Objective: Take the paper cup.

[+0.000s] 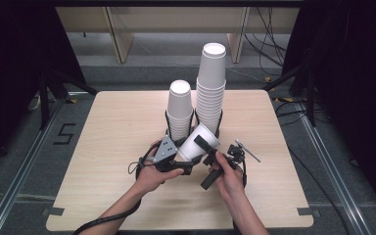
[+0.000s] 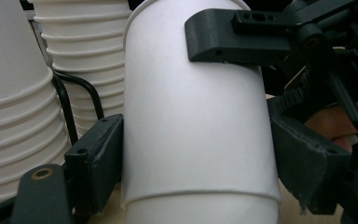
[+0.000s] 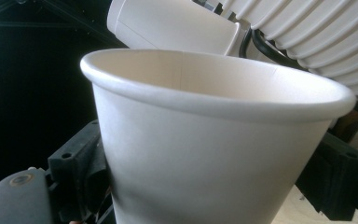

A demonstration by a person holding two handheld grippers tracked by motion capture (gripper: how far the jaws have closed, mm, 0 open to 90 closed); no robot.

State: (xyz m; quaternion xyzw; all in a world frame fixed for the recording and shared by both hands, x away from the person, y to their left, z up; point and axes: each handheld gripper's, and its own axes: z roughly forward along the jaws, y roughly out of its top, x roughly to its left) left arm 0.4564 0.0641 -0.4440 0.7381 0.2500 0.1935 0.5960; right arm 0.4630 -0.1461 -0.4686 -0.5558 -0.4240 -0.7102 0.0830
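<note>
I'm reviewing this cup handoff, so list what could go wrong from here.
1. Both grippers pinch one thin paper cup: the left gripper clamps its sides, and the right gripper has a jaw on its rim. Squeezing or pulling apart could crush or tear it.
2. The cup is held right beside the short cup stack and the tall cup stack. A sideways swing might topple them.

Both grippers are black plastic: the left gripper (image 1: 180, 165) carries a grey three-cornered plate with small holes and a black cable; the right gripper (image 1: 210, 157) has screw-studded jaws.
</note>
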